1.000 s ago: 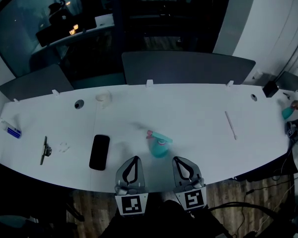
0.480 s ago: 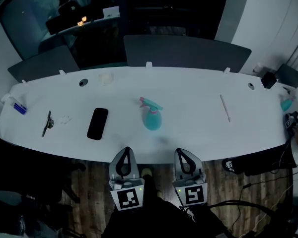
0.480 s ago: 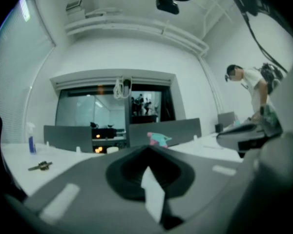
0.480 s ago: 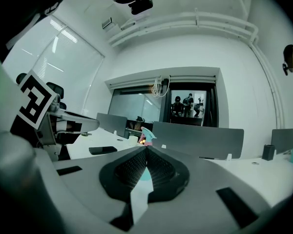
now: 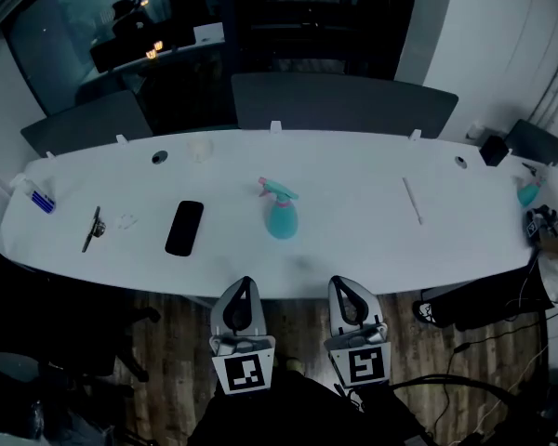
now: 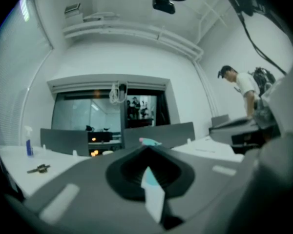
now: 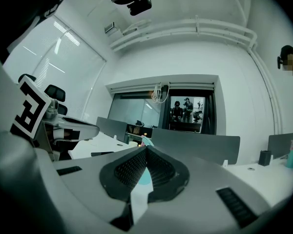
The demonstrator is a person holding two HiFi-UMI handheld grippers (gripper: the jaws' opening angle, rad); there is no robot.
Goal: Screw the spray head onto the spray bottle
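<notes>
A teal spray bottle with its spray head on top stands upright on the white table, near the middle. Both grippers hang off the table's near edge, over the floor, apart from the bottle. My left gripper is shut with nothing in it. My right gripper is shut and holds nothing too. In the left gripper view the spray head peeks over the closed jaws. The right gripper view shows the bottle through the slit between the closed jaws.
A black phone lies left of the bottle, with a small metal tool and a blue-capped bottle further left. A white stick lies to the right. Another teal bottle stands at the far right end. Grey dividers line the far edge.
Both grippers have drawn back from the table toward me, leaving the bottle further from them. The head view has shifted, so the table sits higher in the picture.
</notes>
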